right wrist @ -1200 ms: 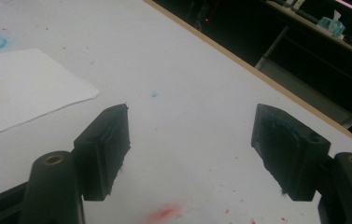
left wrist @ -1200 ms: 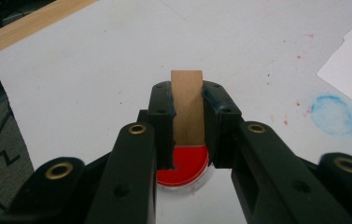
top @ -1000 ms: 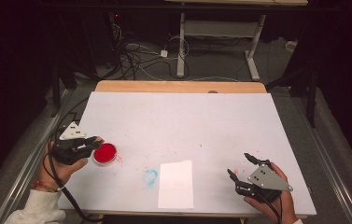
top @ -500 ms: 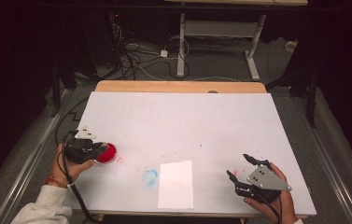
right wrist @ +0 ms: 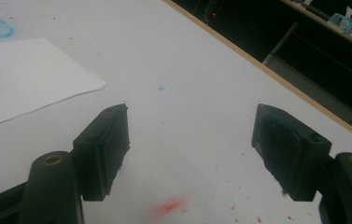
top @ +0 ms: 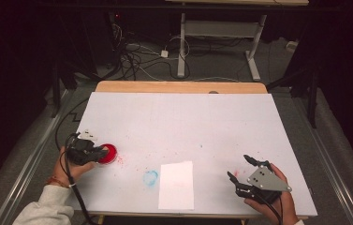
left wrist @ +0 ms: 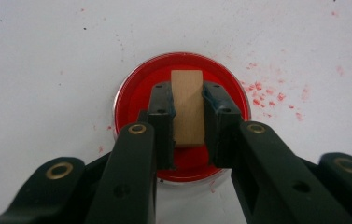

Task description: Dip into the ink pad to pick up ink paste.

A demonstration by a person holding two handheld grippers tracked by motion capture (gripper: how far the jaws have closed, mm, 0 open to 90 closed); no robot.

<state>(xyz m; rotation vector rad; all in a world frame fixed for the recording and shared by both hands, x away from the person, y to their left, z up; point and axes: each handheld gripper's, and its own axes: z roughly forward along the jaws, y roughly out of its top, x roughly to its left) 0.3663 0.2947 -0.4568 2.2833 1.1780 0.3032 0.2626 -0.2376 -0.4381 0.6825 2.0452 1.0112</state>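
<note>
The left gripper (left wrist: 187, 116) holds a wooden block (left wrist: 187, 105) over the red dish (left wrist: 181, 114). The right gripper (right wrist: 190, 154) rests wide open near the paper (right wrist: 24, 84).

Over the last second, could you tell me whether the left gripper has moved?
Yes. The left gripper has moved toward the table's near edge and now sits over the red dish, shut on a wooden block; the white paper stayed put.

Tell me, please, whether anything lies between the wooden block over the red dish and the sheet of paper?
Nothing solid does. The left gripper holds the wooden block over the red dish; toward the paper the table shows a blue ring stain and red specks.
</note>
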